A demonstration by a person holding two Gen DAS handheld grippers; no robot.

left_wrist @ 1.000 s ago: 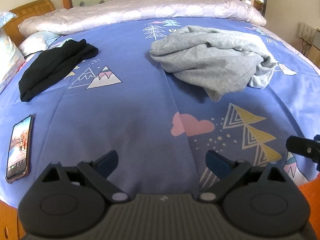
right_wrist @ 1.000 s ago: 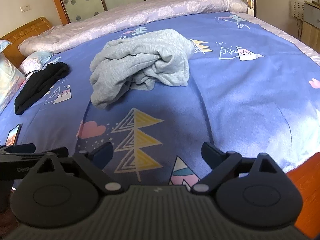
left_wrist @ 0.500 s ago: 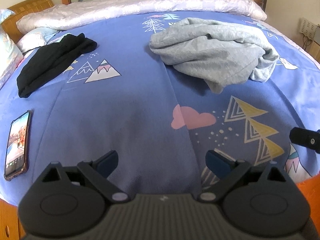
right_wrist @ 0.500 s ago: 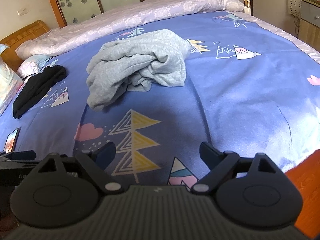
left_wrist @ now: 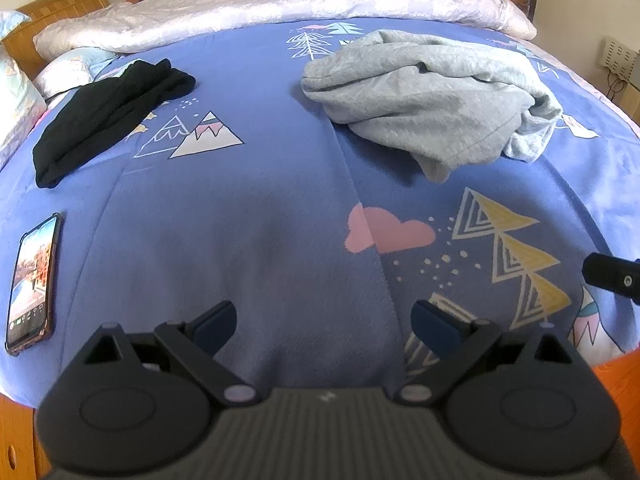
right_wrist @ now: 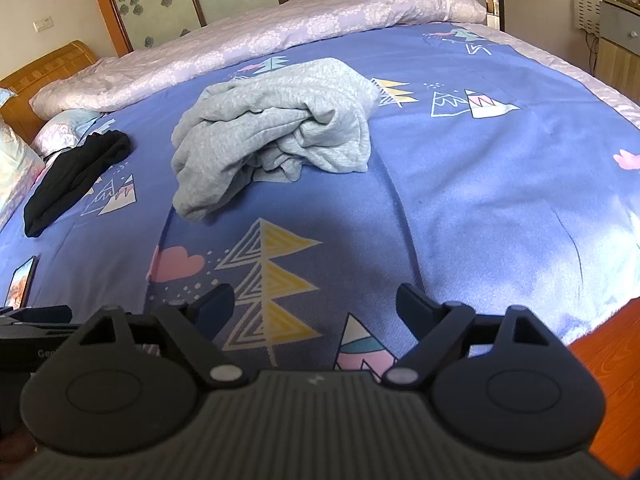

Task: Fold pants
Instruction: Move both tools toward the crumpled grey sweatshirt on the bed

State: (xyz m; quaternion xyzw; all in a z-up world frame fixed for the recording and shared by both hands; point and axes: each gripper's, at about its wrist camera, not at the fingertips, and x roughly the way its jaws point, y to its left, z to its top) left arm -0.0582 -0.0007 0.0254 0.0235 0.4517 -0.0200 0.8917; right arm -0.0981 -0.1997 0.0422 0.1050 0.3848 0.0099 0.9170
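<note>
Crumpled grey pants (left_wrist: pixel 432 92) (right_wrist: pixel 272 132) lie in a heap in the middle of the blue patterned bedspread (left_wrist: pixel 260 208) (right_wrist: pixel 480 184). My left gripper (left_wrist: pixel 324 322) hovers over the near edge of the bed, open, with nothing between its fingers. My right gripper (right_wrist: pixel 314 304) is also near the bed's front edge, to the right of the left one; its jaws are closing slightly but stand wide, with only bedspread behind them. Both grippers are well short of the pants.
A folded black garment (left_wrist: pixel 108 112) (right_wrist: pixel 72 176) lies at the left of the bed. A phone (left_wrist: pixel 32 280) (right_wrist: pixel 20 286) rests near the front left edge. A pale quilt (left_wrist: pixel 280 4) and pillows are bunched along the far side. Wooden floor (right_wrist: pixel 608 356) shows right.
The right gripper's fingers have drawn in a little. Both views shifted only slightly; the pants and other items have not moved.
</note>
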